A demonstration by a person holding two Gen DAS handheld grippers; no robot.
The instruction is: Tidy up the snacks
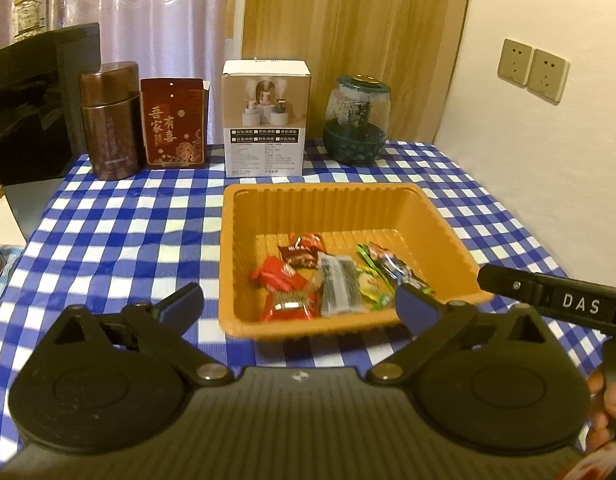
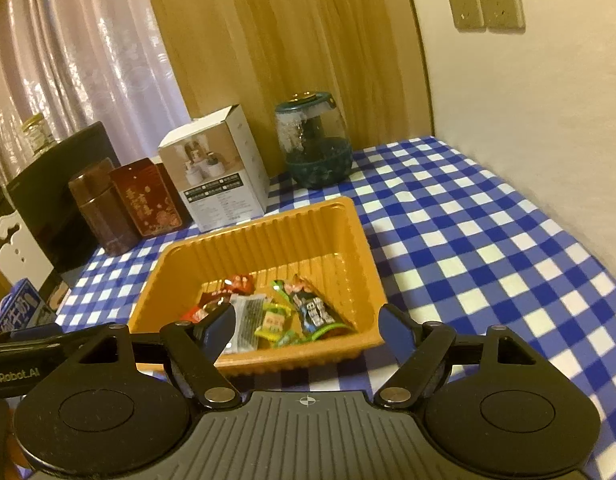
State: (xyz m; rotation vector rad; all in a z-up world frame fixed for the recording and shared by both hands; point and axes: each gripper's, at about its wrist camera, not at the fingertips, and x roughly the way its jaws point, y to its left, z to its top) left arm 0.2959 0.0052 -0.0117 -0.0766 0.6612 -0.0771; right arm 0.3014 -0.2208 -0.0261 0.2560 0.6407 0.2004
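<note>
Presently, a table under a blue-and-white checked cloth carries all items. At its far edge stand four objects in a row: one brown tin, one red box, one white carton and one green-based glass jar.

One orange tray sits mid-table, in front of the carton and jar, apart from both. Its long axis runs left to right in the left wrist view; in the right wrist view it lies askew, the far end angled to the right.

The snacks lie loose in the near half of the tray floor, overlapping. About seven wrappers can be made out: three red, one dark brown, one clear with dark print, one or two green-yellow, one blue-and-silver. No common orientation.

Left gripper: jaws fully apart, nothing between them, hovering before the tray's near wall. Right gripper: jaws apart, empty, likewise at the near wall.
</note>
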